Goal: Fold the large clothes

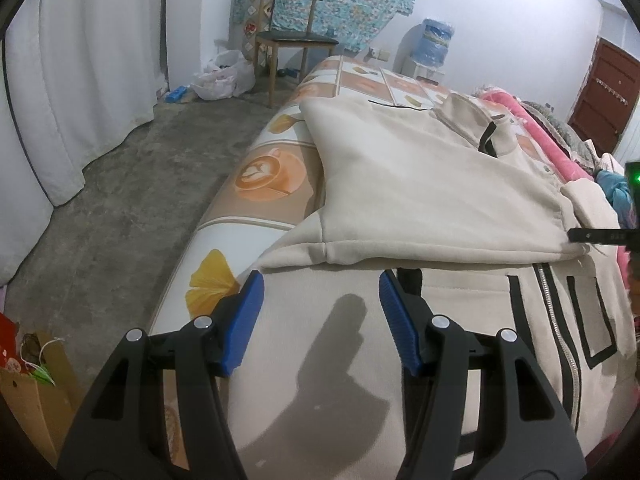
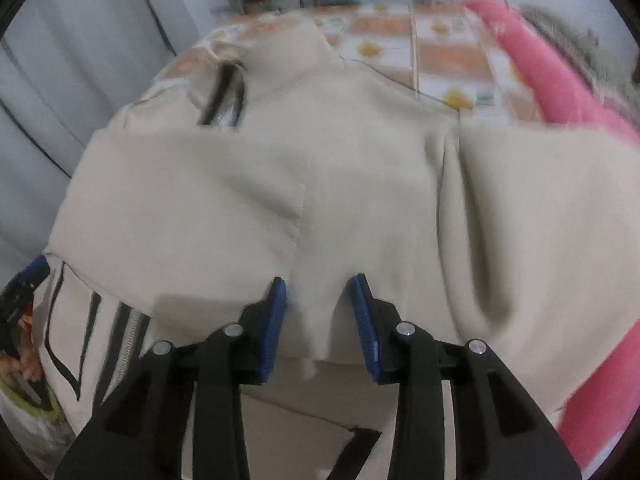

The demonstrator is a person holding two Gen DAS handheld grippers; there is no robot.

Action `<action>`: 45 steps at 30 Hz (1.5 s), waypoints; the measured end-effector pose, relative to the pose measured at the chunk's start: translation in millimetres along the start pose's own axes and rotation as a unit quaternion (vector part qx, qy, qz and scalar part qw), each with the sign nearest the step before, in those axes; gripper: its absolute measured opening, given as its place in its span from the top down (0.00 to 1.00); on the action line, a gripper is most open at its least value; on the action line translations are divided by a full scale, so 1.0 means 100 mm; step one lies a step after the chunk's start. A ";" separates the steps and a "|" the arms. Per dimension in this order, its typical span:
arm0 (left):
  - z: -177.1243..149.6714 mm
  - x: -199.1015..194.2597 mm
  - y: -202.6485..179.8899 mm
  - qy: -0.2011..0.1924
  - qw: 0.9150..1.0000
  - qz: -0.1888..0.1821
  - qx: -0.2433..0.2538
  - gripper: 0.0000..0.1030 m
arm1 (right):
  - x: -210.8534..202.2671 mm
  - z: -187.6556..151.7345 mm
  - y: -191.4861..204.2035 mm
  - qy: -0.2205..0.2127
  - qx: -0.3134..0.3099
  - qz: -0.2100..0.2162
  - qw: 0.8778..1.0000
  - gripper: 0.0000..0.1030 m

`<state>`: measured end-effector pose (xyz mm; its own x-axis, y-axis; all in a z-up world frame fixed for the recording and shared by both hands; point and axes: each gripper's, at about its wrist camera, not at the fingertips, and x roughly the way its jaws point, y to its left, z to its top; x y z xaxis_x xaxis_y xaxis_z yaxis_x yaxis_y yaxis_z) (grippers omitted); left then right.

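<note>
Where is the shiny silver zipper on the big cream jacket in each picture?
Left wrist view: the zipper runs down the lower right, between black stripes, right of the left gripper.
Right wrist view: the zipper sits at the lower left, left of the right gripper.
Shared landmark: the pink blanket along the bed's right side.

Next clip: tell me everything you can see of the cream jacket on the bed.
The cream jacket looks like thick fleece, with black trim lines, a silver zipper and a stand-up collar. It lies spread on the printed bedsheet, one sleeve folded across the chest. The right tongs stand open around a flap of its fabric; whether the pads touch it is unclear. The left tongs hover open above its lower part.
</note>
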<state>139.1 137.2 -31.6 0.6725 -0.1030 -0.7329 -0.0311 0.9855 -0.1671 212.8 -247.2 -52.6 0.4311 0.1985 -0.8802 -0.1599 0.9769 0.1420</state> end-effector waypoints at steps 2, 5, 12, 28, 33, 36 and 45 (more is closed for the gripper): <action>-0.02 -0.08 0.02 -0.003 1.000 0.005 0.003 0.44 | -0.08 0.00 -0.11 0.012 0.031 0.007 0.999 0.67; -0.04 -0.26 0.07 -0.009 1.000 0.016 0.004 0.43 | -0.26 -0.03 -0.16 0.015 0.048 -0.002 0.999 0.67; -0.04 -0.75 0.09 -0.035 0.999 0.013 -0.010 0.29 | -0.61 -0.18 -0.06 -0.006 0.056 0.039 0.998 0.66; 0.45 -0.22 -0.61 -0.010 1.000 -0.006 0.014 0.27 | 0.39 0.75 0.02 0.037 0.044 0.029 0.998 0.95; 0.64 -0.16 -0.72 -0.005 1.000 -0.008 0.015 0.27 | 0.00 0.69 0.11 -0.021 0.015 -0.027 0.999 0.90; 0.74 -0.06 -0.87 0.005 1.000 -0.010 0.023 0.23 | -0.17 0.54 0.18 -0.026 0.000 0.006 1.000 0.82; 0.69 0.47 -1.55 0.057 0.995 -0.035 0.070 0.22 | 0.04 -0.03 0.24 0.013 -0.040 -0.033 0.999 0.64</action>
<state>226.9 -10.9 5.3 0.5816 -0.1783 -0.7937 0.1211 0.9838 -0.1323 207.9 -223.2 -54.0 0.4207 0.1310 -0.8977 -0.2036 0.9779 0.0473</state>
